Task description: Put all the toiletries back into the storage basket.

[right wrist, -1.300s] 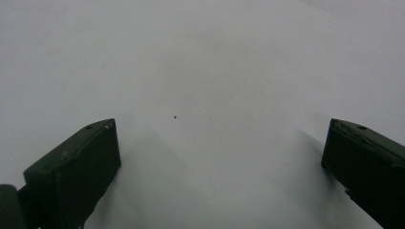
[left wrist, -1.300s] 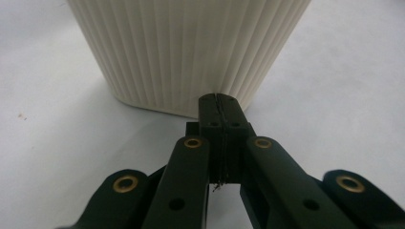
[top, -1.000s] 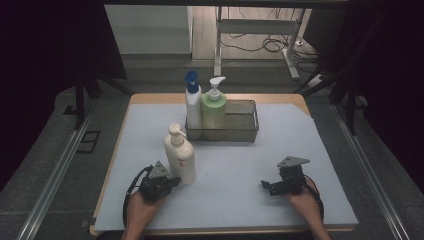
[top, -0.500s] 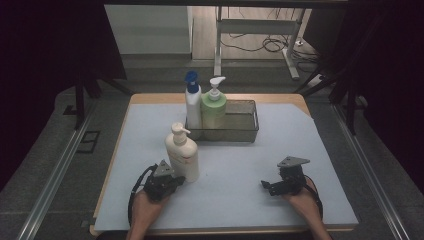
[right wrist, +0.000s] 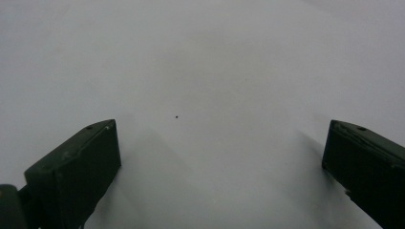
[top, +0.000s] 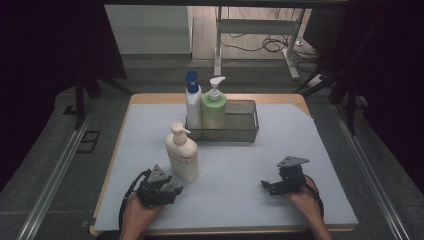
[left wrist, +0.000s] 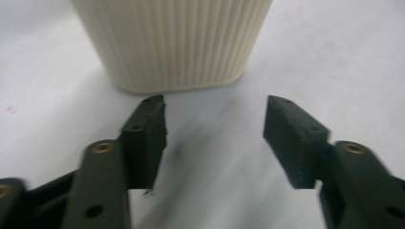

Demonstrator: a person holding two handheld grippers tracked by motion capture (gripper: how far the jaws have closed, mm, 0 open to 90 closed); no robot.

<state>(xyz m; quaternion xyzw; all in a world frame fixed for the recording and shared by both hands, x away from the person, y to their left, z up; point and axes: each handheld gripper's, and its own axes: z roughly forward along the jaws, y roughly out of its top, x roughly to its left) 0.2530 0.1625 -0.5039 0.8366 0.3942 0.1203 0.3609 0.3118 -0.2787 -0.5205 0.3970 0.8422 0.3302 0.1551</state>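
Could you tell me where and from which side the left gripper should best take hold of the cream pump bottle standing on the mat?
I would grip the cream pump bottle low on its ribbed body, coming level from the person's side. It stands upright, apart from the basket, and the left gripper, whose jaws have just been opening, already faces its base with nothing between them. The narrow pump head looks less steady.

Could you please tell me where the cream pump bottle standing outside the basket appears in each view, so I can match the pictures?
High view: the cream pump bottle stands left of centre on the pale mat, in front of the mesh basket.
Left gripper view: its ribbed base is at top centre, just beyond the left gripper, whose jaws have just been opening, nothing between them.
Right gripper view: not in it.
Shared landmark: the pale mat.
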